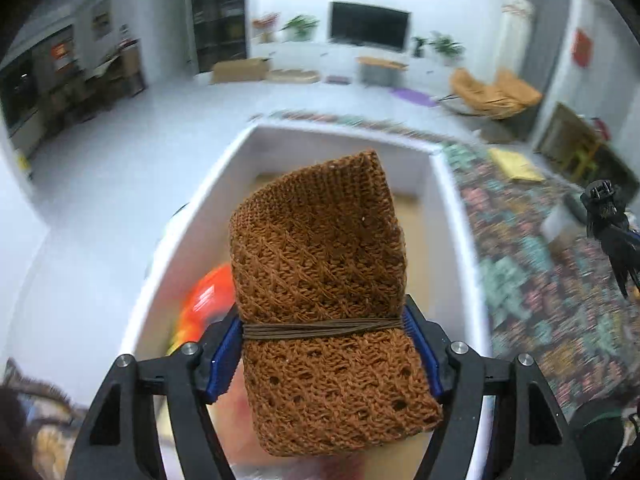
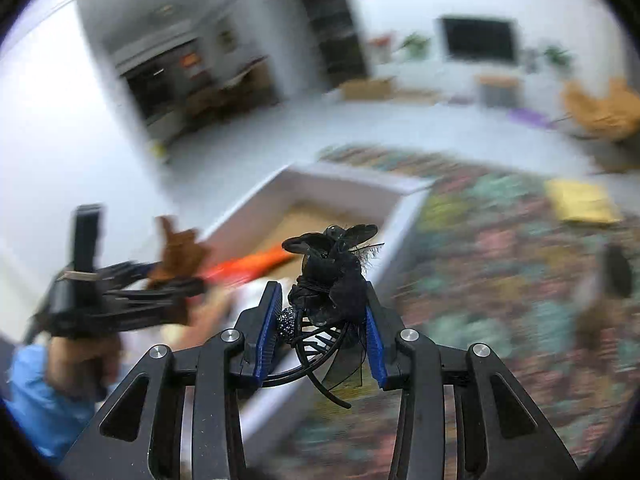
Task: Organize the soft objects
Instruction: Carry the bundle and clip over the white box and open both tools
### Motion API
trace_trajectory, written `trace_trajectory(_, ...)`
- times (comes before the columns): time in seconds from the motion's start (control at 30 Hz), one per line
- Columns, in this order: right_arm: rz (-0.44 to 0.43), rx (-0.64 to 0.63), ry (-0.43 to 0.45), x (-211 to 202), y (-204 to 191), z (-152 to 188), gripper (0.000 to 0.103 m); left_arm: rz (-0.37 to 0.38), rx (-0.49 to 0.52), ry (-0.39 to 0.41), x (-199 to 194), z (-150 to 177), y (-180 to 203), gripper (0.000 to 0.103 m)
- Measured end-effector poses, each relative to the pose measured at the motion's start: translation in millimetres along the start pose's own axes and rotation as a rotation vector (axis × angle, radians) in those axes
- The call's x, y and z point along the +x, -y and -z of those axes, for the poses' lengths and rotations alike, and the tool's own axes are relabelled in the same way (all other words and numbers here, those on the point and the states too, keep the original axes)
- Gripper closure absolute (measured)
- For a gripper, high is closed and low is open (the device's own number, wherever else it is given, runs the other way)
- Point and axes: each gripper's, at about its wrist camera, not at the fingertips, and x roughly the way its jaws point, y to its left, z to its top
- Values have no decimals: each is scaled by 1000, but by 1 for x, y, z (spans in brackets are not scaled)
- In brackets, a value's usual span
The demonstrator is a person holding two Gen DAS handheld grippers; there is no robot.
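Observation:
My left gripper [image 1: 322, 344] is shut on a brown knitted cloth [image 1: 320, 264] tied with a brown cord, held above the white box [image 1: 192, 236]. An orange soft object [image 1: 206, 300] lies inside the box. My right gripper [image 2: 322, 320] is shut on a black hair accessory with bows and feathers [image 2: 332, 280], held above the box's right wall [image 2: 400, 212]. The left gripper with the brown cloth [image 2: 176, 252] shows at the left of the right wrist view. The black accessory [image 1: 608, 220] shows at the right edge of the left wrist view.
The box stands on a colourful patterned cloth [image 1: 540, 280]. A yellow cloth [image 2: 580, 200] lies on it at the far right, and a dark object [image 2: 616, 272] lies nearer. Beyond are white floor, a TV [image 1: 368, 28] and orange chairs [image 1: 492, 92].

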Motion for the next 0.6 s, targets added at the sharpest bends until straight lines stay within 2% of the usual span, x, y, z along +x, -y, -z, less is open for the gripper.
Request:
trace_trajectory(0.07, -69, 9, -70, 33, -28, 11, 54, -50, -9, -19, 4, 18, -13, 29)
trace_trajectory(0.1, -94, 16, -95, 47, -35, 16, 45, -74, -15, -28, 6, 27, -20, 28)
trace_trajectory(0.13, -125, 25, -124, 61, -42, 21, 28, -95, -23, -36, 7, 36, -22, 25)
trace_trajectory(0.23, -124, 52, -148, 77, -45, 34, 27, -139, -51, -28, 7, 49, -28, 23)
trace_trajectory(0.3, -104, 54, -145, 75, -41, 39, 27, -155, -52, 9, -2, 55, -26, 20)
trace_trajectory(0.4, -8, -2, -119, 64, -43, 43, 27, -202, -45, 63, -17, 52, -16, 16)
trace_trajectory(0.43, 26, -29, -115, 60, -44, 45, 27, -222, -47, 68, -22, 53, -15, 9)
trace_trajectory(0.47, 57, -58, -114, 57, -46, 47, 27, -272, -50, 76, -28, 51, -11, 2)
trace_trajectory(0.5, 80, -80, -115, 57, -51, 46, 27, -314, -51, 84, -33, 50, -9, 0)
trace_trajectory(0.53, 100, -104, -116, 58, -53, 45, 27, -374, -53, 96, -38, 46, -1, 0)
trace_trajectory(0.6, 135, -149, -115, 56, -59, 47, 27, -433, -67, 94, -43, 46, 3, 0)
